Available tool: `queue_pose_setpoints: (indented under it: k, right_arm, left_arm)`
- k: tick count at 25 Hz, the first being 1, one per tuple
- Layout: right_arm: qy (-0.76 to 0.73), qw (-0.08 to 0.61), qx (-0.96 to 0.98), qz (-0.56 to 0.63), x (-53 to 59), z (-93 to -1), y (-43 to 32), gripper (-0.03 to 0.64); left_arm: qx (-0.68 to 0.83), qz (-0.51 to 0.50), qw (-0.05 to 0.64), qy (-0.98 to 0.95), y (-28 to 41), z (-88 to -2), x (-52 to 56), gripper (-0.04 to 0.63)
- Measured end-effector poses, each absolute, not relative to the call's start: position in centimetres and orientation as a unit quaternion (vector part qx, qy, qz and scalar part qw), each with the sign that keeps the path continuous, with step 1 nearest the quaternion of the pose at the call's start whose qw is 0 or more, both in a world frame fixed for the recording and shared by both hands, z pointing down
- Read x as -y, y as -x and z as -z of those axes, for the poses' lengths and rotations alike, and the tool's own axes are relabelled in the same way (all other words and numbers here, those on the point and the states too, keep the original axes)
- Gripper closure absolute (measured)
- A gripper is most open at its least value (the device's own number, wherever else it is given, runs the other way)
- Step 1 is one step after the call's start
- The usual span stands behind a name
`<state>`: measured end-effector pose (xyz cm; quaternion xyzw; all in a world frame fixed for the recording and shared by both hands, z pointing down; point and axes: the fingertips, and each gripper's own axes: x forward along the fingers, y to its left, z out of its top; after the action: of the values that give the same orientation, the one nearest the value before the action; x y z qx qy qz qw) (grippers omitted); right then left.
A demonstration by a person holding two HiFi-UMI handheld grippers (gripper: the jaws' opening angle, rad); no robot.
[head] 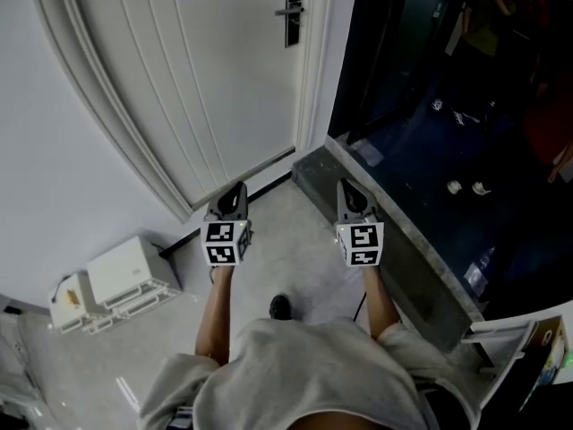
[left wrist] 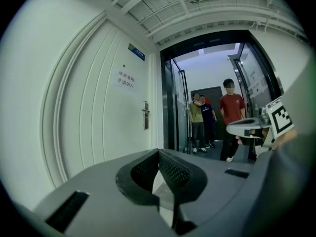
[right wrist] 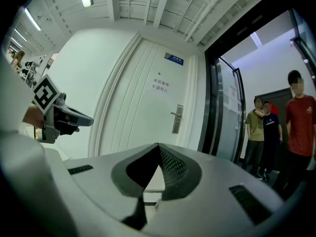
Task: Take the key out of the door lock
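The white door (head: 206,88) is closed, with a dark lock plate and lever handle (head: 293,12) far ahead at the top of the head view. The same lock plate (left wrist: 145,115) (right wrist: 177,119) looks small in both gripper views; no key can be made out at this distance. My left gripper (head: 235,195) and right gripper (head: 351,191) are held side by side at waist height, well short of the door. The left gripper (left wrist: 159,151) has its jaw tips touching with nothing between them. On the right gripper (right wrist: 158,144) the jaws are also shut and empty.
A white box unit (head: 116,280) sits on the floor at the left wall. A grey stone threshold (head: 403,240) and dark glass doorway run along the right. Three people (left wrist: 232,117) stand in the corridor beyond. A small sign (left wrist: 126,79) hangs on the door.
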<state>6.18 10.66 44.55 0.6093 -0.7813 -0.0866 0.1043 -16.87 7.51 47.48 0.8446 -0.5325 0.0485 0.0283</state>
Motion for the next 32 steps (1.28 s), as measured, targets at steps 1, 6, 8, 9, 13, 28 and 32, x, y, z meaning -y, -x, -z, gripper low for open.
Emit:
queue_pose_setpoints:
  k: [1,6,8,9,13,28,32]
  right_arm:
    - [-0.610,0.104,0.780,0.088,-9.4,-44.4,-5.8,0.594]
    - [-0.617,0.107,0.774,0.092,-4.0,-44.2,-4.6,0.594]
    - [-0.621,0.109,0.771,0.090,-2.6,-44.4,-4.6,0.594]
    - [-0.623,0.111,0.769,0.088,-2.0,-44.6,-4.6,0.594]
    - [-0.626,0.119,0.766,0.080,0.4,-45.4,-5.1,0.594]
    - [-0.619,0.117,0.774,0.067,14.9,-48.2,-9.1,0.594]
    - [-0.609,0.115,0.782,0.068,20.9,-47.9,-10.4,0.594]
  left_arm:
    - [0.531,-0.047,0.027,-0.846,17.2,-47.3,-6.1,0.577]
    - [0.521,-0.041,0.026,-0.852,18.1,-47.1,0.1,0.577]
    - [0.516,-0.039,0.025,-0.856,17.9,-47.0,1.9,0.577]
    - [0.513,-0.039,0.026,-0.857,17.7,-47.0,2.7,0.577]
    - [0.505,-0.044,0.031,-0.862,16.7,-47.6,5.6,0.577]
    - [0.507,-0.060,0.035,-0.859,12.6,-49.8,19.6,0.577]
    - [0.513,-0.060,0.033,-0.856,10.8,-49.3,25.4,0.577]
